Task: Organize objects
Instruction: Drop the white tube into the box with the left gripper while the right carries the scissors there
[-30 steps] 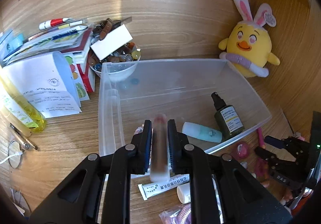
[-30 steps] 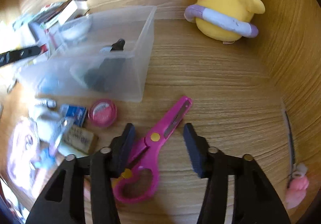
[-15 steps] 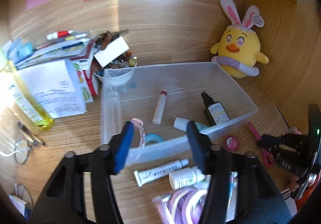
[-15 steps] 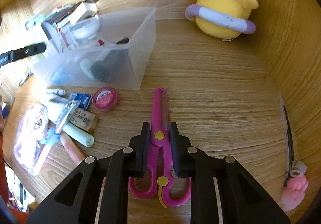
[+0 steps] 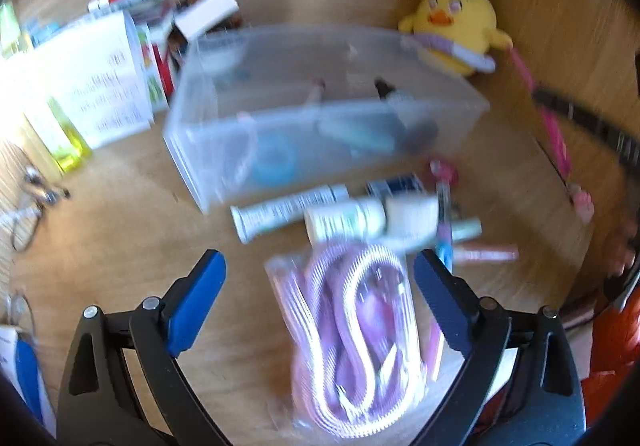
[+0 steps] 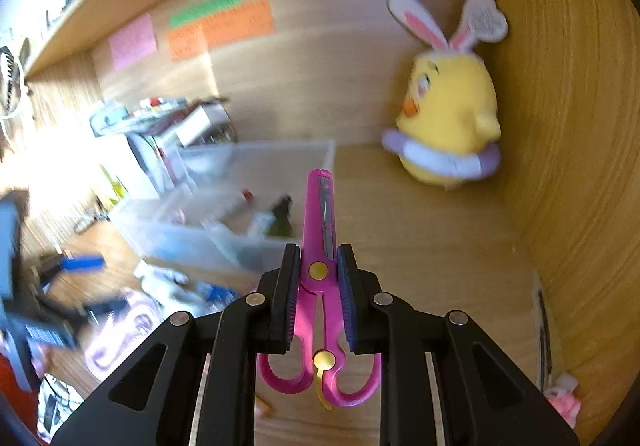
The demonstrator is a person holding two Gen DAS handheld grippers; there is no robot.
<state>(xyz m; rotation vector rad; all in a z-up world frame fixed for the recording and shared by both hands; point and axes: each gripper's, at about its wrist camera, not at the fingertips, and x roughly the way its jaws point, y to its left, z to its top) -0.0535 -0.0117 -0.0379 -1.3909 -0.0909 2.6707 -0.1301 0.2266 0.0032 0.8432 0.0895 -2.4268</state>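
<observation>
My right gripper (image 6: 318, 266) is shut on pink scissors (image 6: 322, 222) and holds them lifted above the desk, blades pointing forward past the clear plastic bin (image 6: 256, 162). The bin (image 5: 320, 46) holds a dark bottle (image 6: 280, 220), a small tube and other items. My left gripper (image 5: 320, 274) is open and empty, its jaws on either side of a bag of purple cable (image 5: 352, 330) lying on the desk. A white tube (image 5: 288, 206) and a small white bottle (image 5: 348, 220) lie between the bag and the bin. The left wrist view is blurred.
A yellow plush chick (image 5: 456, 26) stands at the back right, also in the right wrist view (image 6: 448, 126). Papers and boxes (image 5: 104, 74) are stacked left of the bin, with a yellow bottle (image 5: 66, 134). Wooden walls close the back and right.
My left gripper let the small tube go into the bin, opened, and drew back over the cable bag. My right gripper shut on the pink scissors and lifted them off the desk.
</observation>
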